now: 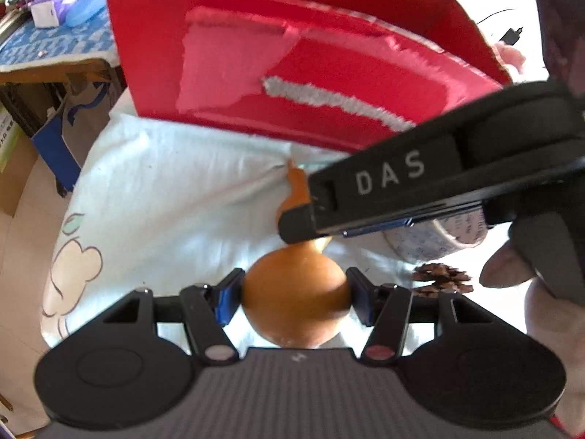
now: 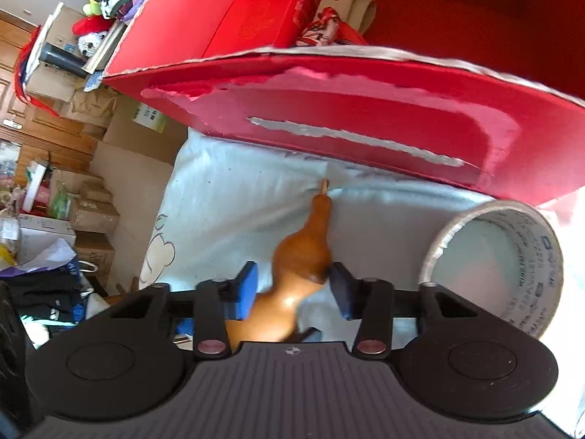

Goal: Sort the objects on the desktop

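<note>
An orange-brown gourd [image 1: 294, 301] lies on the pale cloth [image 1: 175, 197], its thin neck pointing toward the red box [image 1: 292, 62]. My left gripper [image 1: 294, 294] is shut on the gourd's round bottom bulb, both pads touching it. My right gripper [image 2: 292, 285] is around the gourd's narrow waist [image 2: 299, 259]; its pads are at the gourd's sides and seem to touch it. In the left wrist view the right gripper [image 1: 303, 216] comes in from the right, above the gourd's upper part.
A roll of printed tape [image 2: 493, 267] stands right of the gourd. A pine cone [image 1: 442, 280] lies near it. The open red box holds a smaller red box [image 2: 267, 18] and other items. Cardboard boxes [image 2: 91, 212] and clutter lie left, beyond the cloth's edge.
</note>
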`<state>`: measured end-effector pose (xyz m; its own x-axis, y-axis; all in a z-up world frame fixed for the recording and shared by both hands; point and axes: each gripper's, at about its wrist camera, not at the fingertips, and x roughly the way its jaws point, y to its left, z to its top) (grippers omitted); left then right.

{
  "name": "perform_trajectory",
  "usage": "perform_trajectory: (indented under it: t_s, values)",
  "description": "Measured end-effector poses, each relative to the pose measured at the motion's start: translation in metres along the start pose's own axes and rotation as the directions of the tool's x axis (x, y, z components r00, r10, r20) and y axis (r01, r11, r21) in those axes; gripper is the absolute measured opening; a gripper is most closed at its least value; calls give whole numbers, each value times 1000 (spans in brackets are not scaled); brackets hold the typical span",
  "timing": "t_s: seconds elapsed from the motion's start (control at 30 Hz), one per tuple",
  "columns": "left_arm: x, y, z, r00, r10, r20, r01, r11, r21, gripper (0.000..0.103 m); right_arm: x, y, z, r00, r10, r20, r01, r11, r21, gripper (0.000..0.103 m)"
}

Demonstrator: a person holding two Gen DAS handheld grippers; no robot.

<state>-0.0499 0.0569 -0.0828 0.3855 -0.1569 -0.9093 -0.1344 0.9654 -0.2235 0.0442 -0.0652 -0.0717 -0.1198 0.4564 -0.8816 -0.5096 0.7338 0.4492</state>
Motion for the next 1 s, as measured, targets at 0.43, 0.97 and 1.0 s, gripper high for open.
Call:
perform_trajectory:
  t_s: [0.43, 0.97, 1.0]
  values:
    - [-20, -38, -4, 999, -12, 39, 11, 1000, 29, 59, -26, -18, -16, 998, 57, 29, -57, 998, 6, 44]
    - [-123, -72, -18, 967, 39, 251, -72, 990, 124, 57, -87, -10, -10, 929, 353, 109, -357, 934, 18, 43]
    - [-124, -72, -16, 963, 30, 269, -67, 990, 127, 56, -88, -12, -8, 925, 361, 118, -366, 930, 24, 43]
